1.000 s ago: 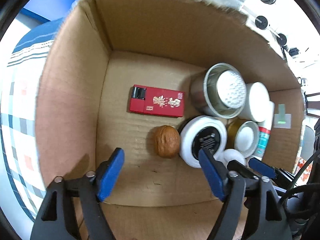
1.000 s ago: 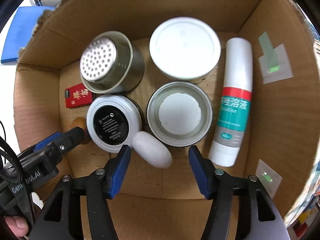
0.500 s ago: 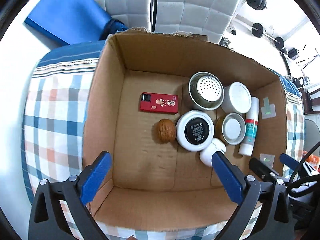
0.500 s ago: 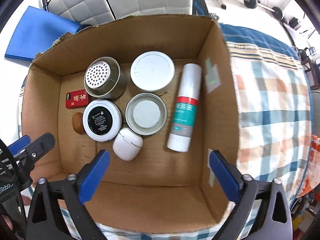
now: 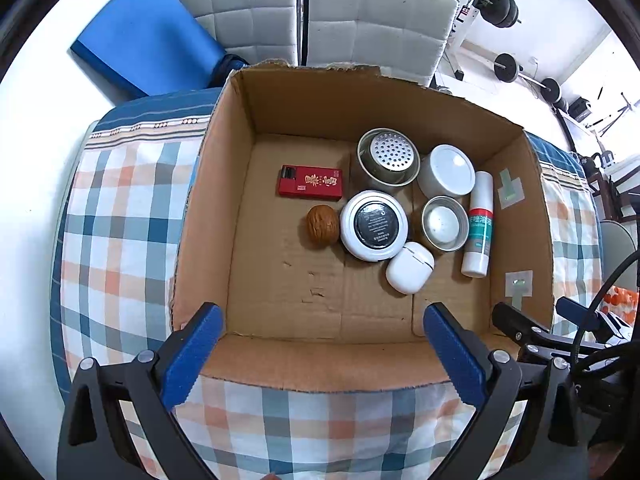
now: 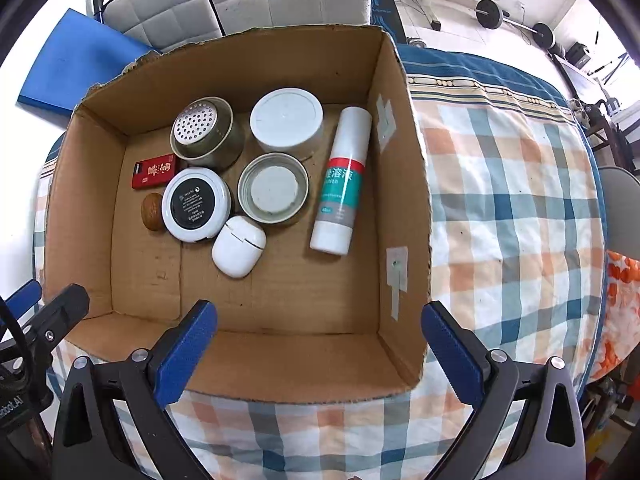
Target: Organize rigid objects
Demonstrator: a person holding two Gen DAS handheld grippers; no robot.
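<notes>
Where a checked cloth (image 5: 120, 216) covers the surface, with grey padded chairs (image 5: 372, 20) and barbells (image 6: 490, 12) behind, an open cardboard box (image 6: 256, 344) holds a red pack (image 5: 311, 186), walnut (image 5: 322, 225), tins, white case (image 6: 238, 246) and spray bottle (image 6: 342, 188). Left gripper (image 5: 320, 354) and right gripper (image 6: 318, 354) stand wide, having just opened, empty.
</notes>
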